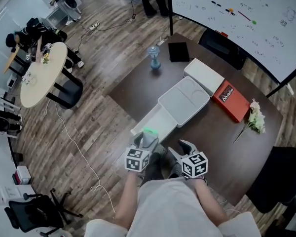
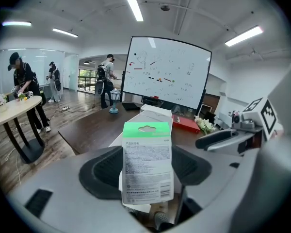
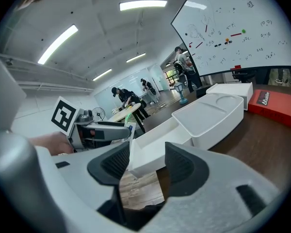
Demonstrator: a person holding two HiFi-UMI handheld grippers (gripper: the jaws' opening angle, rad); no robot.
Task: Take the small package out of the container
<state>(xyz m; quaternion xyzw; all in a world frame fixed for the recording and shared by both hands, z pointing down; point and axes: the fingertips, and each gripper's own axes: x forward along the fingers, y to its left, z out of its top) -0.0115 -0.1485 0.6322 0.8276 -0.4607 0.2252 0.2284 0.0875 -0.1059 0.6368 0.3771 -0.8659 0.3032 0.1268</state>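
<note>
While the left gripper [image 2: 146, 177] pinches the small package [image 2: 148, 152] upright by its lower part, a firm hold and a straight lift should carry it clear of the container [image 1: 157, 118]; the package hangs over the container's near end; the right gripper [image 3: 143, 165] stands wide beside it, gripping nothing.

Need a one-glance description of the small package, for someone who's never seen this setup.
On the dark table, find the long white container reaching to the near edge. At its near end the left tongs grip the package upright. It is a small flat card with a green top strip and a hang hole above dense print, while the container beside it is plain white.
</note>
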